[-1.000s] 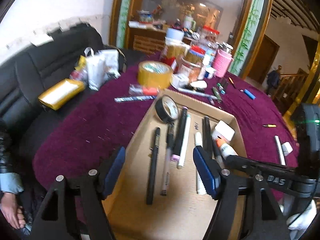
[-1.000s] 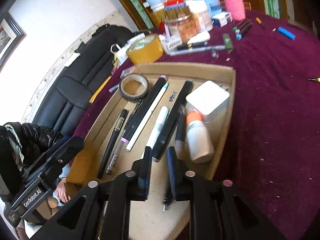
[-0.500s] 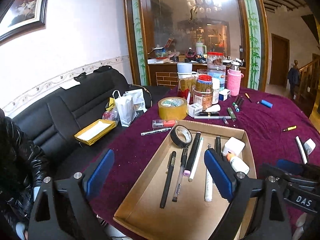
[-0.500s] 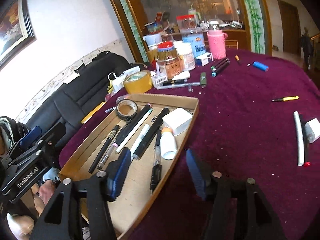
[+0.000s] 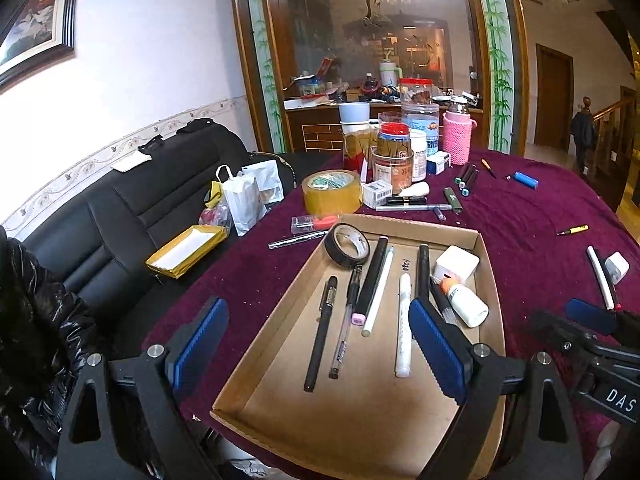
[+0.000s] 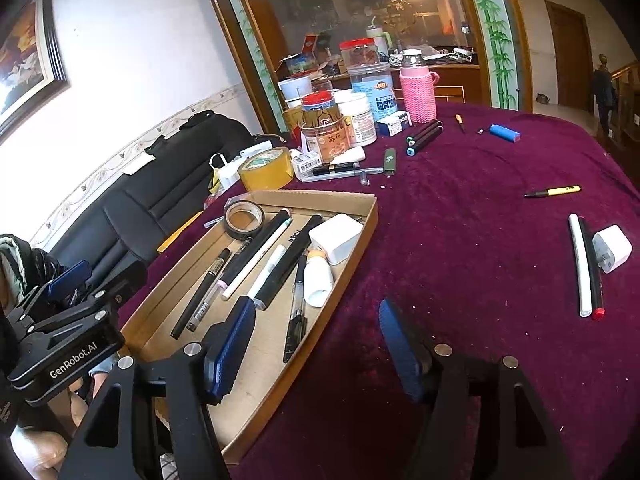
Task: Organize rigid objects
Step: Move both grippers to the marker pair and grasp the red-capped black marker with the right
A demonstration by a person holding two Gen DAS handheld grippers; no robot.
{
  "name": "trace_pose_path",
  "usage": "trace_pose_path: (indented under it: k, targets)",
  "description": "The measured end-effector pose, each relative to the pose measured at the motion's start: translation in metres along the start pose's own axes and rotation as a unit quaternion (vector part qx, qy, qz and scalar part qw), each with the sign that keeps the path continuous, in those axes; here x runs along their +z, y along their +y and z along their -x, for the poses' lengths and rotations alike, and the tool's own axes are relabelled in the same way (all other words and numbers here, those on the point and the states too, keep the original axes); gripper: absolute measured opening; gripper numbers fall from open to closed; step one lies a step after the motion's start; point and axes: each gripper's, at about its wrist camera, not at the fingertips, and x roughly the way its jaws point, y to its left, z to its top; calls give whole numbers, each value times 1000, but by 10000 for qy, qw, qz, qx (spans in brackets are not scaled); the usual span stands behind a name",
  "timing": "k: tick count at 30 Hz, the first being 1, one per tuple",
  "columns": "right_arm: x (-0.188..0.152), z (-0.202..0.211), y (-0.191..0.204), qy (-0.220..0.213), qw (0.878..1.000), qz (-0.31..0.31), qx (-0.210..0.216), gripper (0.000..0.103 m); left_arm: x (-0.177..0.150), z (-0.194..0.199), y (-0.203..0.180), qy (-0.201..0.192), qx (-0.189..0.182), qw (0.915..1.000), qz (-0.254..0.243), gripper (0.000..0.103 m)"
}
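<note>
A shallow cardboard tray (image 5: 486,264) (image 6: 362,236) lies on the purple tablecloth. It holds several pens and markers, a black tape roll (image 5: 347,240) (image 6: 244,221), a white charger block (image 5: 457,263) (image 6: 335,238) and a white glue bottle (image 5: 464,302) (image 6: 317,278). My left gripper (image 5: 318,346) is open and empty above the tray's near end. My right gripper (image 6: 316,344) is open and empty over the tray's right rim. Loose on the cloth to the right lie a white stick (image 6: 579,264), a red-tipped pen, a white plug (image 6: 611,249) and a yellow pen (image 6: 554,191).
Jars, a pink-sleeved bottle (image 5: 458,140), a yellow tape roll (image 5: 332,193), markers and a blue lighter (image 6: 505,133) crowd the table's far side. A black sofa (image 5: 120,208) with bags stands to the left. The right gripper's body (image 5: 592,344) shows at the left view's right edge.
The right gripper opened over the tray and left a black pen lying in it. Both grippers pulled back and tilted up from the tray.
</note>
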Motion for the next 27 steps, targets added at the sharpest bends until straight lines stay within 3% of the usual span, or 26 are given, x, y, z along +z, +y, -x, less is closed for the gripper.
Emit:
trace_pose_path:
  k: [11,18,22,27]
  targets:
    - [-2,0,-15,31,9999,-134,-24,72,-6,-9,-11,181,-143,9997,-91,91]
    - [6,6,-60,-13,9977,-652,-189,72,-8,-12,-20,302,-403,9987,-109,91]
    - [13,26,-109,-199,9943,-872,-586,72,-8,-8,-20,309,-814,9962,24,91]
    - [25,60,-198,-276,9750,-1415,-1691,72,-7,2,-36,126,-1481,9889,92,91]
